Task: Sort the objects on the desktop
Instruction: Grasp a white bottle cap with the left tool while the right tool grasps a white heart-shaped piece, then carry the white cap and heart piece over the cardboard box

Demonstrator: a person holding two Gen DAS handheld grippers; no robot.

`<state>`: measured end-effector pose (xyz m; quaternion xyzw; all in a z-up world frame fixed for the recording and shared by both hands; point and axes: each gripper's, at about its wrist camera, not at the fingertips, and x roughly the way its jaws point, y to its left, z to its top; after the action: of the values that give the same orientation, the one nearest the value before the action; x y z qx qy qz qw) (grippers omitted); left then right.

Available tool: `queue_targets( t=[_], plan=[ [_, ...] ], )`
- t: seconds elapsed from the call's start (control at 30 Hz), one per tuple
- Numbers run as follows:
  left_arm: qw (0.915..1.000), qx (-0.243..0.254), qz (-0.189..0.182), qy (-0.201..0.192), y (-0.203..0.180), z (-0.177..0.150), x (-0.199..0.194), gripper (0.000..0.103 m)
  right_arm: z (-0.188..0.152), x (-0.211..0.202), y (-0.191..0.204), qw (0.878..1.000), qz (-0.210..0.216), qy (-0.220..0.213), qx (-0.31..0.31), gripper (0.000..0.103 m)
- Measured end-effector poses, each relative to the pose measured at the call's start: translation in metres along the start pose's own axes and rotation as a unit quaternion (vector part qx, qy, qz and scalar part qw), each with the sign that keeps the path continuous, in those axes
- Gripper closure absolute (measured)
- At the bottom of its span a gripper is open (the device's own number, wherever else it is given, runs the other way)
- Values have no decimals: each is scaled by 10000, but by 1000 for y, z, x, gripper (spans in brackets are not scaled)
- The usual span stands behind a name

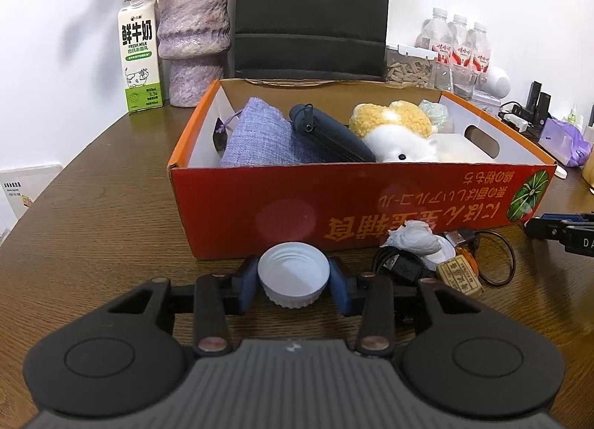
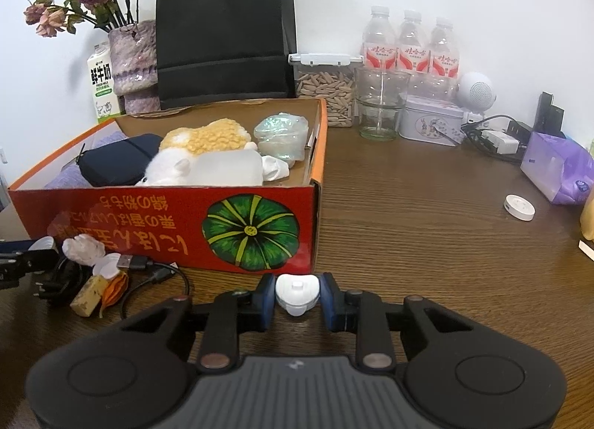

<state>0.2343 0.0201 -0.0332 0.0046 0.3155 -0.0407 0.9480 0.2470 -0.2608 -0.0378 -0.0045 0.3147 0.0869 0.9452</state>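
Left tongs (image 1: pixel 293 282) clamped on a white cap (image 1: pixel 293 278), pads (image 1: pixel 245 289) on its ribbed sides, open face up, held low just before the red box (image 1: pixel 334 198). Right tongs (image 2: pixel 297 295) clenched narrow on a small white plastic piece (image 2: pixel 297 293), near the box's front corner. We judge both light, rigid and slick: grip across the widest part, squeeze gently. Leftover clutter on the worktop (image 2: pixel 427 224): cable (image 2: pixel 156 273), wadded tissue (image 2: pixel 83 249).

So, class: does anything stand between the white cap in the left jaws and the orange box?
Only the box's near wall. The white cap, held in the left gripper, must rise over it; the table between looks bare.
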Motion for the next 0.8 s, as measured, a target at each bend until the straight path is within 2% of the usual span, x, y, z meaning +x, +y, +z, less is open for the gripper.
queue_targets(
  t=[0.23, 0.47, 0.63, 0.8],
  plan=[
    [9998, -86, 121, -93, 0, -3, -7, 62, -2, -9, 4, 9997, 191, -124, 38, 78],
    [9991, -259, 95, -337, 1, -5, -35, 62, -6, -33, 20, 9986, 388, -360, -18, 78],
    [9978, -278, 50, -603, 0, 4, -52, 62, 0, -52, 31, 9965, 572, -618, -9, 78],
    [9946, -184, 34, -1023, -5, 26, -64, 62, 21, -67, 43, 9923, 700, -1013, -149, 78]
  ],
)
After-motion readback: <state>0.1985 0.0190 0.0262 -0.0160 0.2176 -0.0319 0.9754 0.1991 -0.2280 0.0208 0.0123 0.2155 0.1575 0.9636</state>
